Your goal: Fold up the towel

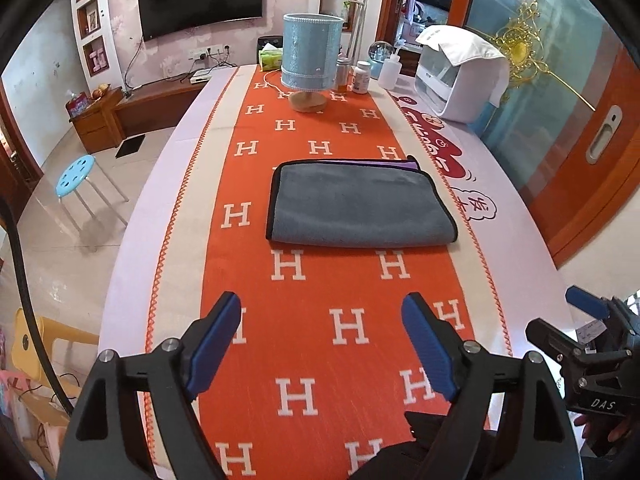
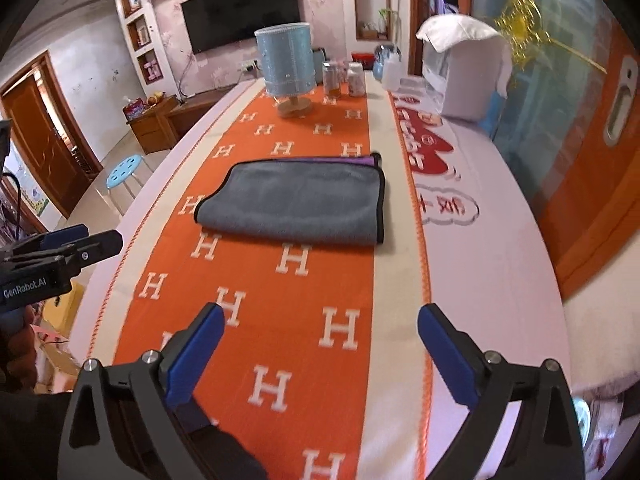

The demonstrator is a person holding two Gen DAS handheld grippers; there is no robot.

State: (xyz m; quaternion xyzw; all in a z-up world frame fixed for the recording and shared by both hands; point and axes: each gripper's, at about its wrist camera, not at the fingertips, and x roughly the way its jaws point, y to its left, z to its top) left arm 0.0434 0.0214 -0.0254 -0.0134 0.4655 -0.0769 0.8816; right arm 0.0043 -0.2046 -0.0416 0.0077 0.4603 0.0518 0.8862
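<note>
Orange runner (image 1: 320, 280), folded towel (image 1: 360, 208) mid-table, both tools spread, well short.

an orange runner (image 1: 320, 280) patterned with white h letters runs the length of the table (image 1: 132, 264). at its far end stands a blue-shaded lamp (image 1: 311, 51), with two bottles (image 1: 361, 77) just right of it. further right sits a white appliance (image 1: 452, 80). left of the table, a blue stool (image 1: 76, 170) stands on the floor.

A grey towel (image 1: 360, 210) with black edging is laid folded flat on the orange runner; a purple layer, possibly its underside, is glimpsed at the far edge.
</note>
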